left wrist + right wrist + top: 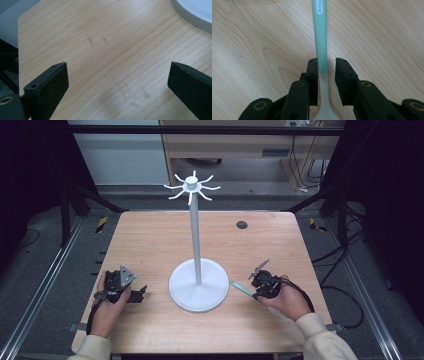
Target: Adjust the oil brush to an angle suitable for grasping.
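The right claw is lying low over the wooden worktop, gripped in the person's right hand at the right side of the high view. Its black jaws are standing a little apart with a pale green toothbrush running between them. In the right gripper view the handle is lying flat on the wood, touching or almost touching the jaw on the left of that view, while a clear gap is showing between it and the other jaw, so the pads are not pressing on it from both sides. A white label with lettering is sitting on the handle's far stretch, and near the bottom edge the handle is fading to whitish and widening. From above, the toothbrush is pointing from the claw toward the round base of a white stand, its tip just beside the rim of that base.

The stand is rising from the middle of the worktop as a thin upright pole, topped by a ring of short curved hooks.

The left claw is resting on the worktop in the person's left hand, well apart from the toothbrush, its jaws spread wide over bare wood, with the edge of the stand's base showing in a corner
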`<state>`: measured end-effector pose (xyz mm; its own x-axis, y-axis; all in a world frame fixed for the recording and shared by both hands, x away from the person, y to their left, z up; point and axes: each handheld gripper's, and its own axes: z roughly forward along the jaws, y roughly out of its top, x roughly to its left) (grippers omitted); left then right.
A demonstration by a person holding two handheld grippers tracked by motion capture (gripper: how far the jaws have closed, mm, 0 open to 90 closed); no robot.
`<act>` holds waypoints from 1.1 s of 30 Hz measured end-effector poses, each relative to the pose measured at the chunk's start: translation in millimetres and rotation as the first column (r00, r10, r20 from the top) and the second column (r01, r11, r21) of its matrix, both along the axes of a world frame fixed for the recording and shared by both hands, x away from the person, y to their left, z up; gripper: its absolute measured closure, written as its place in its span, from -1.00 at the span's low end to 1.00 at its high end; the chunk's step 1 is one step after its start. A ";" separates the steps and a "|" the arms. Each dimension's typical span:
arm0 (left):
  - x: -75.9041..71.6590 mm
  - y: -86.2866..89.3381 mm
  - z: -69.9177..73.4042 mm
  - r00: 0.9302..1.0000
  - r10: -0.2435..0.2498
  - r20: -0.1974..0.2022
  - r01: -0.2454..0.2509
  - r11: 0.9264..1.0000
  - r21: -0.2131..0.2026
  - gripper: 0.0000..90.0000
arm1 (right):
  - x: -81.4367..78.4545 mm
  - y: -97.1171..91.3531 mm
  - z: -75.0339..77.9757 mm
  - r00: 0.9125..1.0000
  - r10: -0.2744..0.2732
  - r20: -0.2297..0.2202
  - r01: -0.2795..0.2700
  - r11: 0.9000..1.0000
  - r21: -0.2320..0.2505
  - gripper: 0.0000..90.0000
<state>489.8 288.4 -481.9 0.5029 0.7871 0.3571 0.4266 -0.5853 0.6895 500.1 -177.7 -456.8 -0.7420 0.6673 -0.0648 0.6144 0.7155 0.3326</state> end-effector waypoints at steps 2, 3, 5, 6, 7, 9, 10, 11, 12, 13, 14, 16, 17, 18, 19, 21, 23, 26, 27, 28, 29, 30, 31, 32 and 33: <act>-1.0 0.0 0.0 1.000 0.009 -0.014 -0.009 1.000 -0.003 -0.94 | 1.4 -0.3 -0.2 1.000 -0.003 0.000 0.003 1.000 0.005 0.65; -1.0 0.1 0.1 1.000 0.009 -0.014 -0.009 1.000 -0.003 -0.94 | 2.0 -0.2 -0.3 1.000 -0.003 -0.003 0.003 1.000 0.005 0.66; -1.0 0.4 0.4 1.000 0.010 -0.012 -0.010 1.000 -0.001 -0.94 | 2.8 0.9 -1.9 1.000 0.008 -0.012 -0.008 1.000 0.001 0.66; -1.0 0.6 0.4 1.000 0.011 -0.011 -0.011 1.000 0.000 -0.94 | 2.8 1.6 -3.0 1.000 0.013 -0.017 -0.013 1.000 -0.003 0.66; -1.0 0.6 0.4 1.000 0.011 -0.011 -0.011 1.000 0.000 -0.94 | 2.8 1.6 -3.0 1.000 0.013 -0.017 -0.013 1.000 -0.003 0.66; -0.9 0.9 0.5 1.000 0.012 -0.010 -0.012 1.000 -0.002 -0.94 | 2.0 3.6 -3.9 1.000 0.017 -0.025 -0.017 1.000 -0.008 0.68; -1.0 0.8 0.4 1.000 0.012 -0.011 -0.012 1.000 -0.003 -0.94 | 2.2 3.6 -4.1 0.999 0.020 -0.027 -0.021 1.000 -0.010 0.69; -1.0 0.6 0.3 1.000 0.012 -0.012 -0.012 1.000 -0.004 -0.94 | 2.5 3.3 -4.4 0.999 0.023 -0.027 -0.024 1.000 -0.011 0.69; -1.0 0.6 0.4 1.000 0.011 -0.012 -0.011 1.000 -0.003 -0.94 | 2.7 3.1 -4.8 0.999 0.022 -0.028 -0.022 1.000 -0.013 0.69; -0.9 0.7 0.5 1.000 0.010 -0.011 -0.011 1.000 -0.001 -0.94 | 3.0 2.6 -5.1 0.999 0.023 -0.030 -0.024 1.000 -0.015 0.69; -1.0 0.5 0.3 1.000 0.010 -0.013 -0.010 1.000 -0.003 -0.94 | 2.8 2.6 -5.0 0.999 0.016 -0.034 -0.017 1.000 -0.018 0.70; -0.9 0.6 0.3 1.000 0.011 -0.013 -0.011 1.000 -0.005 -0.94 | 3.2 1.5 -5.4 0.999 0.016 -0.037 -0.016 1.000 -0.023 0.70; -0.9 0.7 0.3 1.000 0.011 -0.012 -0.011 1.000 -0.005 -0.94 | 3.4 1.1 -5.7 0.999 0.018 -0.038 -0.019 0.999 -0.026 0.71; -0.9 0.9 0.5 1.000 0.011 -0.011 -0.011 1.000 -0.003 -0.94 | 3.5 0.9 -5.9 0.999 0.021 -0.040 -0.022 0.999 -0.029 0.71; -0.9 0.8 0.5 1.000 0.011 -0.010 -0.011 1.000 -0.005 -0.94 | 3.4 0.8 -6.3 0.999 0.023 -0.043 -0.024 0.999 -0.030 0.71; -0.9 0.7 0.3 1.000 0.011 -0.009 -0.012 1.000 -0.007 -0.94 | 3.5 1.0 -7.1 0.998 0.024 -0.050 -0.026 0.999 -0.038 0.71; -1.0 0.7 0.4 1.000 0.010 -0.012 -0.010 1.000 -0.003 -0.94 | 4.1 0.9 -8.3 0.998 0.031 -0.053 -0.034 0.999 -0.042 0.71; -1.0 0.8 0.6 1.000 0.010 -0.010 -0.010 1.000 -0.004 -0.94 | 4.7 0.9 -9.5 0.998 0.031 -0.060 -0.033 0.999 -0.043 0.72; -0.9 0.9 0.5 1.000 0.010 -0.010 -0.010 1.000 -0.004 -0.94 | 4.6 1.0 -9.7 0.998 0.024 -0.065 -0.027 0.999 -0.043 0.73; -0.9 1.0 0.5 1.000 0.011 -0.011 -0.011 1.000 -0.004 -0.94 | 5.1 0.8 -9.9 0.997 0.027 -0.066 -0.030 0.999 -0.043 0.73; -0.9 0.9 0.4 1.000 0.011 -0.012 -0.011 1.000 -0.006 -0.94 | 5.3 0.8 -9.9 0.997 0.026 -0.067 -0.029 0.999 -0.045 0.74; -0.9 1.0 0.5 1.000 0.010 -0.010 -0.010 1.000 -0.004 -0.94 | 5.6 0.6 -10.0 0.997 0.025 -0.068 -0.028 0.999 -0.046 0.74; -0.9 1.0 0.5 1.000 0.010 -0.011 -0.010 1.000 -0.004 -0.94 | 5.8 0.5 -10.1 0.997 0.025 -0.069 -0.028 0.999 -0.045 0.75; -0.9 1.0 0.6 1.000 0.010 -0.011 -0.010 1.000 -0.004 -0.94 | 6.0 0.4 -10.3 0.997 0.026 -0.071 -0.030 0.999 -0.045 0.75; -1.0 0.9 0.6 1.000 0.010 -0.011 -0.010 1.000 -0.003 -0.94 | 6.2 0.4 -10.6 0.997 0.029 -0.072 -0.033 0.998 -0.046 0.76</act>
